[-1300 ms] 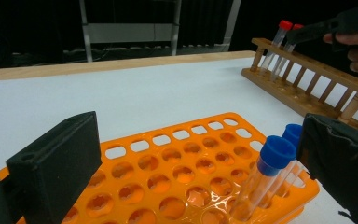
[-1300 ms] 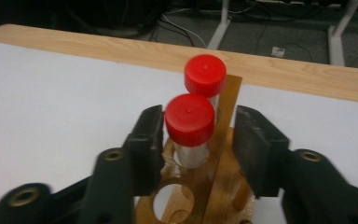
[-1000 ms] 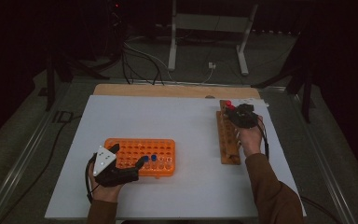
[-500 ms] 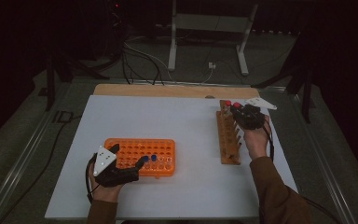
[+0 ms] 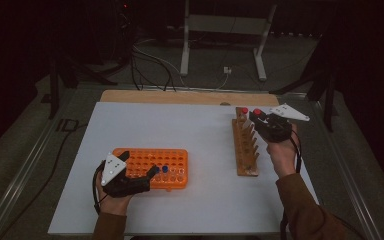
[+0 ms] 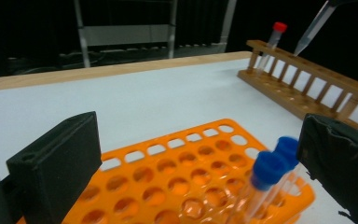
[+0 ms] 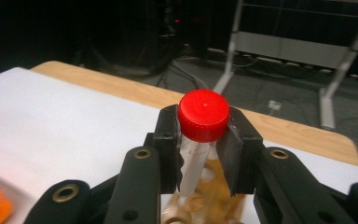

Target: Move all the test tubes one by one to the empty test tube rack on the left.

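My right gripper (image 7: 200, 149): jaws clamped on a red-capped tube (image 7: 203, 116), cap just above the pads, tube hanging down between them over the wooden rack (image 5: 245, 147). My left gripper (image 6: 200, 154): jaws wide, holding nothing; orange rack (image 6: 168, 177) between them on the counter (image 5: 190, 130), two blue-capped tubes (image 6: 268, 170) beside one jaw.

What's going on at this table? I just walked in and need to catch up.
A person works with a gripper in each hand. The right gripper is clamped on a red-capped tube, held above the wooden rack, where another red-capped tube stands. The left gripper rests open at the orange rack, which holds two blue-capped tubes.
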A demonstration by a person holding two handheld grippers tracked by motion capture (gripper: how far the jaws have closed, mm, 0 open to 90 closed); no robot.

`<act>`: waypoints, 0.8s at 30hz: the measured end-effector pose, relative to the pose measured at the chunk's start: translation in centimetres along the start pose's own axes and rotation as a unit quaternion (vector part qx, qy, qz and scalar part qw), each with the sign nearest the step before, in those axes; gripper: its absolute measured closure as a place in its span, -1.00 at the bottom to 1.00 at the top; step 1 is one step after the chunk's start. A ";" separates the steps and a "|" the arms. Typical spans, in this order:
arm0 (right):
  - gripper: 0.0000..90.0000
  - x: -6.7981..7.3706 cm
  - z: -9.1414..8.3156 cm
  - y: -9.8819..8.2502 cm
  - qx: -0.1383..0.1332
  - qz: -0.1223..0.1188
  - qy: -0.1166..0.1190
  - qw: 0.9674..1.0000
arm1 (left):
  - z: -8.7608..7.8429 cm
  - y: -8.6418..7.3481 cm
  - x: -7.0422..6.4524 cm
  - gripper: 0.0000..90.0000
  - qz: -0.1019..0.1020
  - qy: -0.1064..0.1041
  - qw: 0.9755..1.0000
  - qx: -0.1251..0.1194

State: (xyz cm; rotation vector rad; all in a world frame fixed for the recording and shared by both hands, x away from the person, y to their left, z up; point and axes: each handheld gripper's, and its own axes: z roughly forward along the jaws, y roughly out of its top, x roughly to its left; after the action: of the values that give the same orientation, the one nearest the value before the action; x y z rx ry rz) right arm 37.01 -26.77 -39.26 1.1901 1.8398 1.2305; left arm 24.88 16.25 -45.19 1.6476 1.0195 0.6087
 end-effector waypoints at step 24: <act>0.57 8.7 -2.1 0.3 0.025 -0.020 0.184 0.982 | 4.1 3.8 -4.9 -0.93 0.045 -0.079 0.996 0.016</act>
State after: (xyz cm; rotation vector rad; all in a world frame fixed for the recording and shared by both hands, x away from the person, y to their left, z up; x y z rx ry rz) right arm 31.81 -19.49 -38.29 0.9954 2.1594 1.4652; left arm 26.92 9.70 -42.37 1.7472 0.8481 0.5141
